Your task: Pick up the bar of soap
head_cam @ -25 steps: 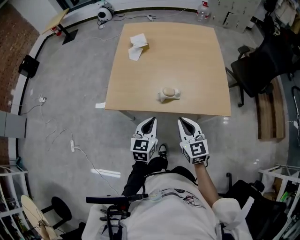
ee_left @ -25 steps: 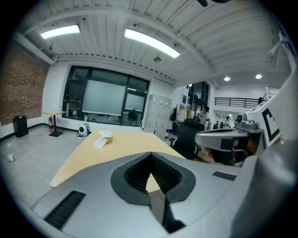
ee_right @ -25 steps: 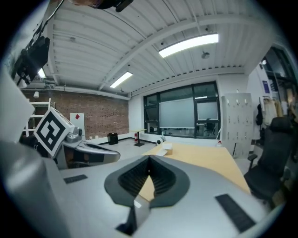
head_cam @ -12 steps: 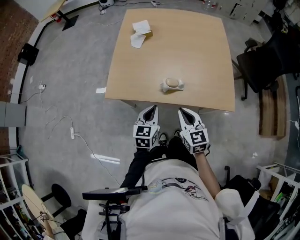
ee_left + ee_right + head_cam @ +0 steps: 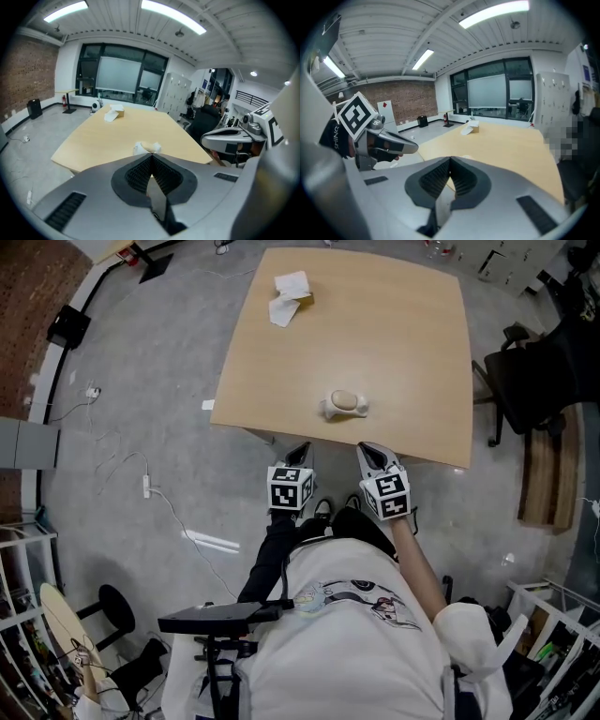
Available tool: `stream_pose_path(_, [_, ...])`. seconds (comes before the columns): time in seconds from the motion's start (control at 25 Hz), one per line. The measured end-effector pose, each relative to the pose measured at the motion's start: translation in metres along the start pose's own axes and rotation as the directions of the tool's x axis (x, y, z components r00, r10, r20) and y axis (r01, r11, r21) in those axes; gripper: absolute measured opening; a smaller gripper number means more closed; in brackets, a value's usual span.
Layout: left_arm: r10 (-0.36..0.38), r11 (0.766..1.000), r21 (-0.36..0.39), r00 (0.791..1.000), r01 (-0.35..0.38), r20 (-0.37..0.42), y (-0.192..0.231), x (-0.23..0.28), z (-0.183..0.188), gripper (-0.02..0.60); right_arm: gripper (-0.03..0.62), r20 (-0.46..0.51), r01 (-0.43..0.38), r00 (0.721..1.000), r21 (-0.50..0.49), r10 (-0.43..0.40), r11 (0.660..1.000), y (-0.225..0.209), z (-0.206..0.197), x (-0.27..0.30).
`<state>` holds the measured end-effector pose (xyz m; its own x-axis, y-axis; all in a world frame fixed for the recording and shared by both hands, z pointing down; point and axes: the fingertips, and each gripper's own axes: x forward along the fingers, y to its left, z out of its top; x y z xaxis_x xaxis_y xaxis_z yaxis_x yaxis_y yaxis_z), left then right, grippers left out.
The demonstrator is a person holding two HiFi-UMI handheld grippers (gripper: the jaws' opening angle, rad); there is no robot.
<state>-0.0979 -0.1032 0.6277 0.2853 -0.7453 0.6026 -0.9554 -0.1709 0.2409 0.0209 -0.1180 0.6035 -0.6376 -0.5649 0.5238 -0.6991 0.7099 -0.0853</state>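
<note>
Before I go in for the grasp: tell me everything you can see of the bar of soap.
The bar of soap is a small, smooth, tan oval with rounded ends. It lies flat on a white dish, close to the near edge of the light wooden table, roughly midway along that edge. Only the dish touches it. No wrapper or markings can be made out.

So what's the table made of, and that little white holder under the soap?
The square tan table looks like wood or wood-look laminate: smooth, even, matte. The small white holder could be plastic or ceramic; too small to tell.
</note>
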Motion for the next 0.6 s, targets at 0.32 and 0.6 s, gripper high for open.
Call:
stream_pose_path(0.32, [0.001,0.995,-0.097,0.977,-0.022,-0.214,0.009,0.025,-0.058,0.005,0.003,-0.135,-0.085,0.987,-0.002,0.084,0.996,-0.012,-0.039,0.024])
stream_pose_path(0.6, [0.01,0.983,-0.169,0.94,-0.071,-0.341,0.017,0.037,-0.093,0.005,0.003,-0.216,-0.178,0.963,-0.062,0.16,0.982,-0.015,-0.057,0.051])
